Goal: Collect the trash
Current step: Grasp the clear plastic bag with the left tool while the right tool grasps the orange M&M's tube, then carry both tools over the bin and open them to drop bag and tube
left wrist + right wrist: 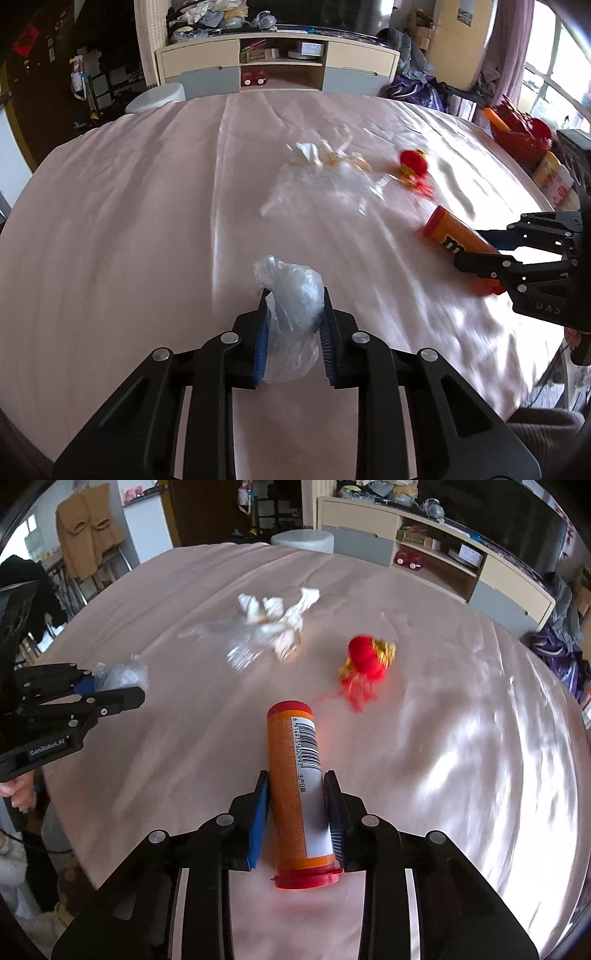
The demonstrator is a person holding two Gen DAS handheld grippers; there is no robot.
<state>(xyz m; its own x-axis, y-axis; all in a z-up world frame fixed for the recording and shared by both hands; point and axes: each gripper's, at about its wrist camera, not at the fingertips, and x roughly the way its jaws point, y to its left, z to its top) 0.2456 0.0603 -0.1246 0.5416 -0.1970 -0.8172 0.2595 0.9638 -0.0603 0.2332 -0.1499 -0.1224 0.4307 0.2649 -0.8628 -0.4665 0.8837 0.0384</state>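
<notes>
My left gripper is clamping a crumpled clear plastic bag between its blue pads, the wad bulging past the tips and a loose tail hanging back toward me. My right gripper is squeezing the orange tube across its middle; the tube is lying along the fingers, its red cap pointing away from me and its red base sticking out behind the pads.

Taking the orange tube as the marker on the pink tablecloth: the red tasselled ornament is sitting just beyond its cap, a little to the right; the heap of white tissue and clear film is lying farther off, beyond the cap to the left.

I am judging this as the grasping step, both pieces pinched but not yet carried away. Next I am needing to lift both clear and find a bin; I cannot tell where one is from here.
</notes>
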